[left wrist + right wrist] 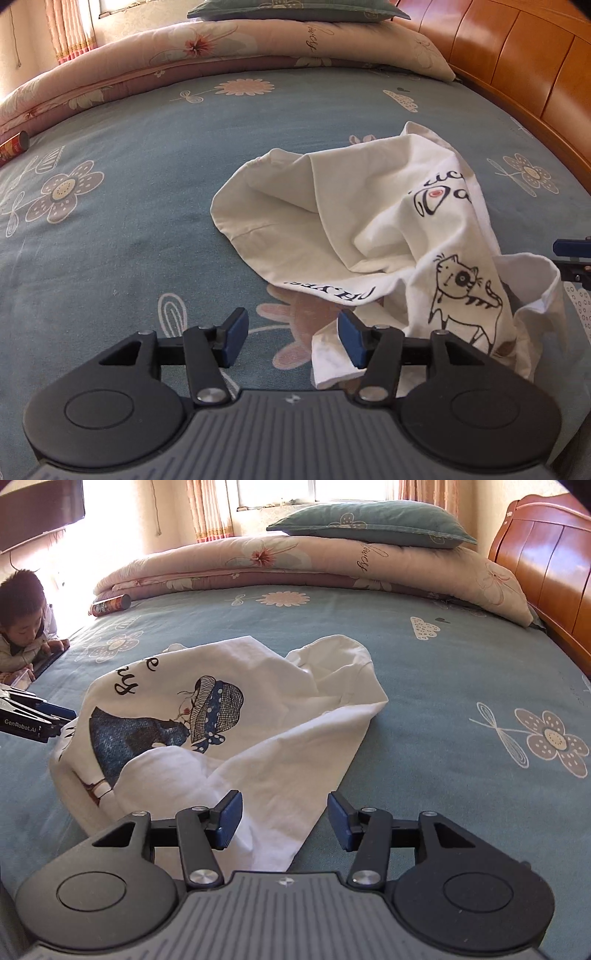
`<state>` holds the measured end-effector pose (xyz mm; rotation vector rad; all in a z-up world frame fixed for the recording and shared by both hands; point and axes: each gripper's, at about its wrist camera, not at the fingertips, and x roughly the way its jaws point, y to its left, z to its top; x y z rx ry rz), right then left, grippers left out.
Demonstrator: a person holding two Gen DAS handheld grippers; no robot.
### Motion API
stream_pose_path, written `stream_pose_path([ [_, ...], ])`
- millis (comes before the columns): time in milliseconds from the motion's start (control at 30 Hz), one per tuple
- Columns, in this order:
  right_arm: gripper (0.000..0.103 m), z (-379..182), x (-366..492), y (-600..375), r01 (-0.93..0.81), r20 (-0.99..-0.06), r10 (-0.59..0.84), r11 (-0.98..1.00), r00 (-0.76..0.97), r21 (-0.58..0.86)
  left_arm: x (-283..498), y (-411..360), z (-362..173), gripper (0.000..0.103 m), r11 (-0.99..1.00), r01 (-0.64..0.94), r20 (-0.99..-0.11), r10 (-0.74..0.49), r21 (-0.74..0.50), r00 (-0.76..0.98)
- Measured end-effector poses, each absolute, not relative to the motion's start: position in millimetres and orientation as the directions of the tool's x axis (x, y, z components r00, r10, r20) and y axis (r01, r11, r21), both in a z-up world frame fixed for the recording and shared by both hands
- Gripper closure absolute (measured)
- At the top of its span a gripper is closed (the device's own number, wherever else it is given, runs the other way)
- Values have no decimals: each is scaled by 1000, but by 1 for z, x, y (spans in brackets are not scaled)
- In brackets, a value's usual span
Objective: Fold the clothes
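Observation:
A white T-shirt [369, 221] printed with cartoon cats and lettering lies crumpled on the blue flowered bedsheet [129, 221]. My left gripper [293, 338] hovers open at the shirt's near left corner. A flap of the cloth lies under its right finger and nothing is pinched. In the right wrist view the same T-shirt [221, 720] shows a printed girl in a headscarf. My right gripper [285, 819] is open above its near hem, with the pads clear of the cloth. Each gripper appears at the edge of the other's view: the right gripper [570, 258] and the left gripper [62, 722].
A folded pink quilt [295, 565] with a blue pillow [369, 524] on it lies along the far side of the bed. A wooden headboard [546, 565] rises on the right. A can [110, 605] lies by the quilt. A child [26, 627] leans on the bed's left edge.

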<state>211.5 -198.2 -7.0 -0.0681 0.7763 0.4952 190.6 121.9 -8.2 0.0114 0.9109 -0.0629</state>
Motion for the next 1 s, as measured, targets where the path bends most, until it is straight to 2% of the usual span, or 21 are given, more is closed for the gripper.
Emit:
stream_pose_path([
  [100,45,-14,190,-210,-432,-677,447,878,584,206,173,114,-7,42,997,70,-787,-60,-21,614],
  [467,35,-53,157,-214,-409,-682,525,845,509,345,128,87,-7,41,995,103,-786,-67,-5,614],
  [600,34,-72,165,-219,-380,-654,594,804,468,458,118,79,-6,41,991,131,-783,-71,13,618],
  [1000,34,-59,165,-237,-426,-376,748,635,547,644,117,70,-4,38,985,150,-783,-26,86,622],
])
